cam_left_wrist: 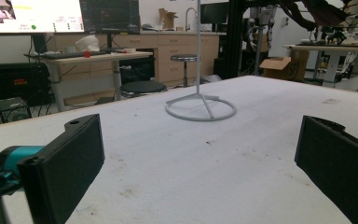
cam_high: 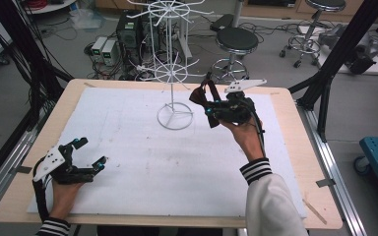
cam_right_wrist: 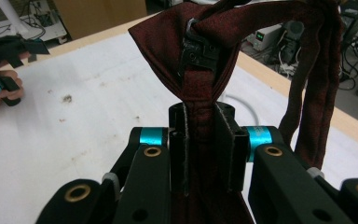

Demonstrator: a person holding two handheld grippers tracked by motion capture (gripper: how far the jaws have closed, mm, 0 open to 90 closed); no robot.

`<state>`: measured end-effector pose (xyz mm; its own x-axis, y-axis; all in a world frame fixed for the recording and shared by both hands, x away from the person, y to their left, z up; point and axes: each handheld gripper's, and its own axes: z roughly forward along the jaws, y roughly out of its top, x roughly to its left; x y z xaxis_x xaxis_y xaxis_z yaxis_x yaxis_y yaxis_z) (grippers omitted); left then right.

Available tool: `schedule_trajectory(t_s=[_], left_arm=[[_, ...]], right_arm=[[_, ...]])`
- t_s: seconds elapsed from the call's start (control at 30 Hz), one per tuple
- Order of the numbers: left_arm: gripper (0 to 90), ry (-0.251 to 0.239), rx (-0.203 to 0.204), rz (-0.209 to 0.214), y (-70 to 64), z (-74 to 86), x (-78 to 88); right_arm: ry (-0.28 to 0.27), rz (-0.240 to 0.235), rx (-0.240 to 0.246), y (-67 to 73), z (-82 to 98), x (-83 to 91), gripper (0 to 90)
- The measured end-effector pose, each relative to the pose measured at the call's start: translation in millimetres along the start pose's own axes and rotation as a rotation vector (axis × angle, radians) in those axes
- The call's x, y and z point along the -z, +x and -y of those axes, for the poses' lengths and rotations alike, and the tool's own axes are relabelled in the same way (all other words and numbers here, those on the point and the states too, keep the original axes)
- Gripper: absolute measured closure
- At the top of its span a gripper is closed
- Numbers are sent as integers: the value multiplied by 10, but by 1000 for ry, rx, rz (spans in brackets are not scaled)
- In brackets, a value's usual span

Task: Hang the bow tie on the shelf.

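Note:
A dark red bow tie (cam_high: 200, 95) with a neck strap and a black clip (cam_right_wrist: 199, 49) is raised above the white mat, right of the white wire display stand (cam_high: 175, 117). My right gripper (cam_high: 209, 112) is shut on the tie's middle (cam_right_wrist: 200, 42), and the strap loops down on the right. At the mat's near left corner, my left gripper (cam_high: 91, 152) rests low and open. Between its jaws lies nothing but bare mat (cam_left_wrist: 200, 163), and they point toward the stand's ring base (cam_left_wrist: 200, 108). In the right gripper view, the left gripper (cam_right_wrist: 0, 51) appears far off at top left.
The white mat (cam_high: 142, 157) covers most of the wooden table (cam_high: 295, 147). The stand's wire arms (cam_high: 172, 73) spread out above the table's far edge. Stools (cam_high: 236, 42), computers and cables lie on the floor beyond. Black frame posts (cam_high: 342, 46) flank the table.

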<state>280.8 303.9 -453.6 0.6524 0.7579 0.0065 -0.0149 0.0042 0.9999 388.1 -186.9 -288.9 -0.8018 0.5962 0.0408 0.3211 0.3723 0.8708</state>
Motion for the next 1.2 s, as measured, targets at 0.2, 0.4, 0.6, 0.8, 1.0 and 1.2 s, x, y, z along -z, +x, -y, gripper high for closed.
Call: schedule_trajectory(t_s=[0.2,0.4,0.6,0.8,1.0,1.2], left_arm=[[18,0,0,0,0,0,0],[18,1,1,1,1,-1,1],[18,5,-3,2,4,-1,4],[18,1,1,2,2,0,2],[18,2,0,3,2,-1,2],[18,1,0,3,2,0,2]], right_arm=[[-12,-8,10,39,-100,-8,771],[-18,-20,25,81,-191,-74,771],[-21,-27,27,110,-243,-166,771],[-21,-26,36,131,-259,-267,771],[-20,-28,25,124,-249,-369,770],[-11,-29,20,118,-239,-466,770]])
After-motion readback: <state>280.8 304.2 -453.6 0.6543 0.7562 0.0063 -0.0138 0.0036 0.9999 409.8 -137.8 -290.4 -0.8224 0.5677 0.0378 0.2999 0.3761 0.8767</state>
